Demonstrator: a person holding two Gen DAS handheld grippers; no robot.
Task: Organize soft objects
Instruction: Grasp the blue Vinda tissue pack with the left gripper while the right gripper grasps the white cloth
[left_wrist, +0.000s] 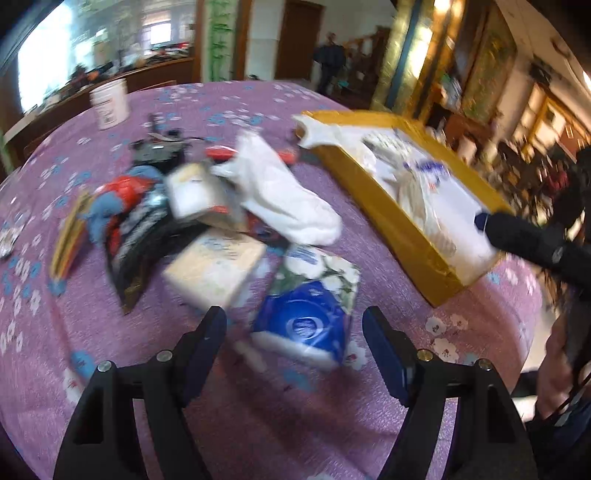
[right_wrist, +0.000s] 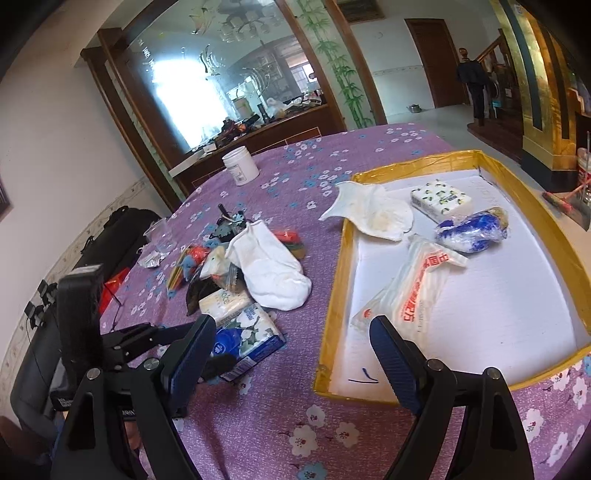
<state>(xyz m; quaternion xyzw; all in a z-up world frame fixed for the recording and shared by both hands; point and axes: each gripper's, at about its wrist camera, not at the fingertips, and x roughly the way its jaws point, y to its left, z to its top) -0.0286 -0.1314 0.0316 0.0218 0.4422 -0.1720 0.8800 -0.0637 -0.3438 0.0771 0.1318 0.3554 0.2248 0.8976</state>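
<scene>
We see a bench (right_wrist: 258, 424) under purple flowered cloth, its soft pile beside a gold-rimmed white tray (right_wrist: 517, 314). Our left hand-held gripper (left_wrist: 295, 354) gapes over a blue-and-white floral tissue pack (left_wrist: 310, 306), not touching. Our right hand-held gripper (right_wrist: 291, 354) stands open, empty, at the tray's near corner.

desk (right_wrist: 258, 424): purple floral cloth | gold-rimmed tray (right_wrist: 334, 295) at right | heap beside it: white sock (right_wrist: 273, 269), blue floral tissue pack (right_wrist: 251, 339), cream tissue pack (right_wrist: 223, 304) | white tub (right_wrist: 241, 165) far back
</scene>
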